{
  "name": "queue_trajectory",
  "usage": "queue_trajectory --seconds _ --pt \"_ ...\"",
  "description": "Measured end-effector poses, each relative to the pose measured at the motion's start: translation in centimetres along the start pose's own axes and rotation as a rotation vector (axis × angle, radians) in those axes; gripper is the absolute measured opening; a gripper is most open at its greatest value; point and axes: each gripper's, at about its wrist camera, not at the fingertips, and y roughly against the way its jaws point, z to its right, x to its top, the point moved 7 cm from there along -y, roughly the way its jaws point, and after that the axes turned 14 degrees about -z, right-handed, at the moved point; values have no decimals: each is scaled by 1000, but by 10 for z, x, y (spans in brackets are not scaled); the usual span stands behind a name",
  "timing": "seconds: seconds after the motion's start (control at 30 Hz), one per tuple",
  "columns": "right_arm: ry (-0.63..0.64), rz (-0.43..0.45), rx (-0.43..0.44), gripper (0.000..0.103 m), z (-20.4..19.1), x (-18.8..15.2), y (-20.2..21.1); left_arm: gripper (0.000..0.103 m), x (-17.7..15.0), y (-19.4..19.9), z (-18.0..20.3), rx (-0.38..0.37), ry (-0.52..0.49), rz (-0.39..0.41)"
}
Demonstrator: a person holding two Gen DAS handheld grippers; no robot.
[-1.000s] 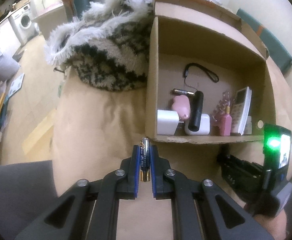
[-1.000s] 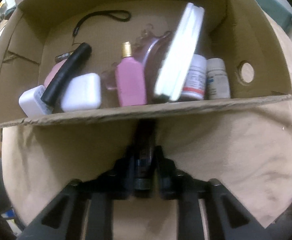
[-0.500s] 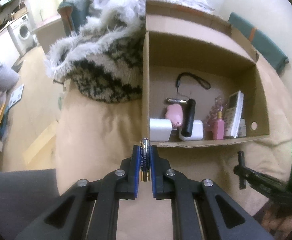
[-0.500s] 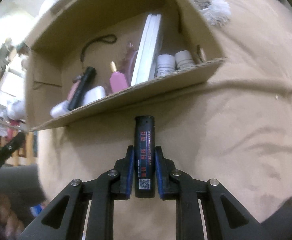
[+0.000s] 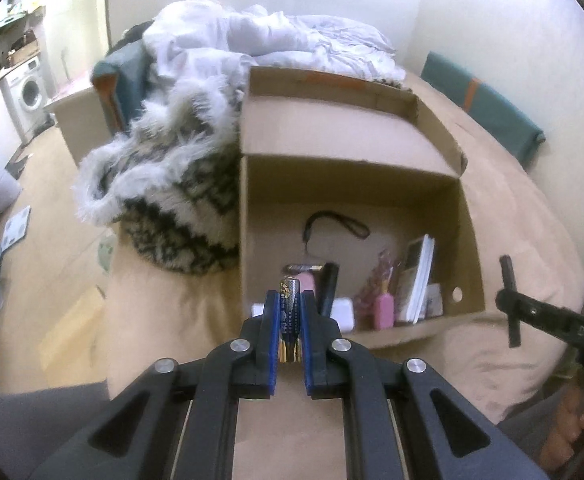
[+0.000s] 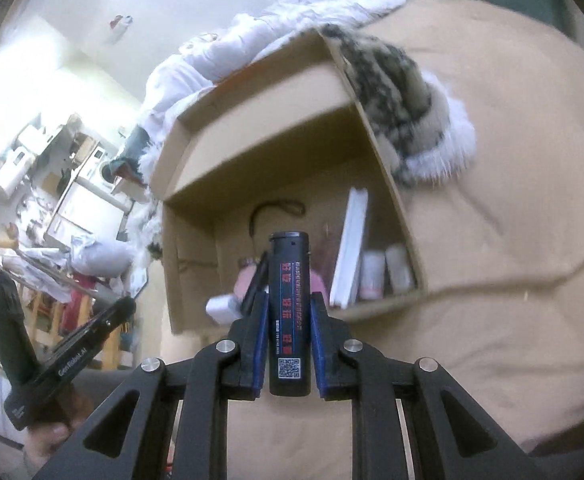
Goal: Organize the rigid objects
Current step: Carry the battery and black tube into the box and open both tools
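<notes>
- Blanket (image 5: 160,196): lies against the left wall of the cardboard box (image 5: 248,240).
- Left gripper (image 5: 288,312): fingers clamped on a small battery (image 5: 289,316), held in front of the box's near wall.
- Right gripper (image 6: 289,328): fingers clamped on a black cylinder (image 6: 289,316), upright, in front of the box's open side.
- Pink bottle (image 5: 384,310): stands inside the box, against its near wall.

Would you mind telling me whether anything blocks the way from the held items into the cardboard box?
Nothing visible does: the battery and black cylinder face the cardboard box across bare blanket, though items crowd its near edge.
</notes>
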Motion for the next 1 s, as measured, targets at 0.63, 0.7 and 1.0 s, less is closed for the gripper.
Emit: queue_trajectory --seconds 0.63,0.7,1.0 --pt "14 -145 -129 20 14 34 -104 9 30 -105 26 10 -46 -132" --pt "8 -165 -137 20 17 31 -109 9 28 -107 28 40 -67 -131" --pt "-32 -198 -150 20 30 26 -118 9 25 -113 27 81 -73 -148"
